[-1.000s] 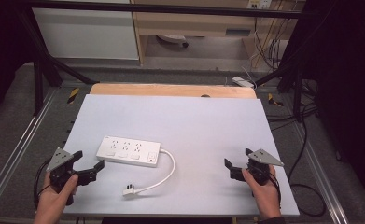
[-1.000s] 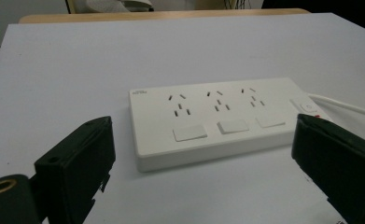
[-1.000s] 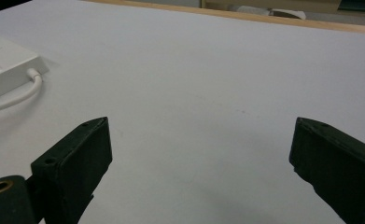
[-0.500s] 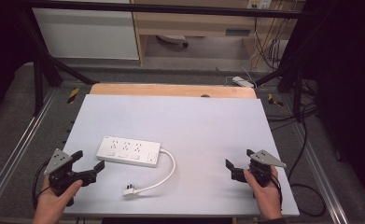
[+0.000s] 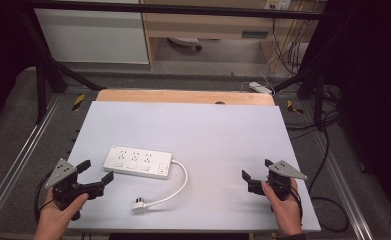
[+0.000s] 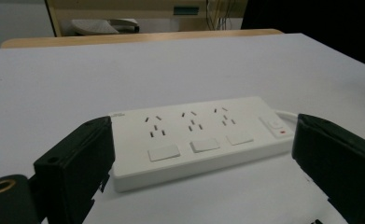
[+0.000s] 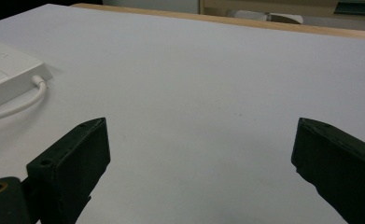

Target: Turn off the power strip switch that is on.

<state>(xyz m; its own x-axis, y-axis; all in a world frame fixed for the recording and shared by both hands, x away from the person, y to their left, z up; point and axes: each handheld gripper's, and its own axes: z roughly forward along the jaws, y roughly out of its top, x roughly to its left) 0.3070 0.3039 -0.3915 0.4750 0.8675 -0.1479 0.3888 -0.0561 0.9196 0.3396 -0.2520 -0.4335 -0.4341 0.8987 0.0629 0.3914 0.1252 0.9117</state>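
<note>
High view, left gripper: held low at the near left corner of the table, jaws spread wide with nothing between them, aimed at the power strip.
Left gripper view: the two black jaws stand apart and frame the power strip, which lies just ahead of them, not touched.
Right gripper: at the near right of the table, jaws likewise spread and empty, well apart from the strip.
Right gripper view: bare white surface between the jaws; the strip's end and its cord sit at the far left edge.
Power strip: white, flat on the table, left of centre, sockets up.
Cord and plug: the cord loops from the strip's right end toward the near edge and ends in the plug, lying loose on the table.
Done so far: judging by this, nothing is gripped yet; both tools are only poised.
Left to do: closing in, most likely the left on the strip, and whatever handling of strip, cord or plug follows.
</note>
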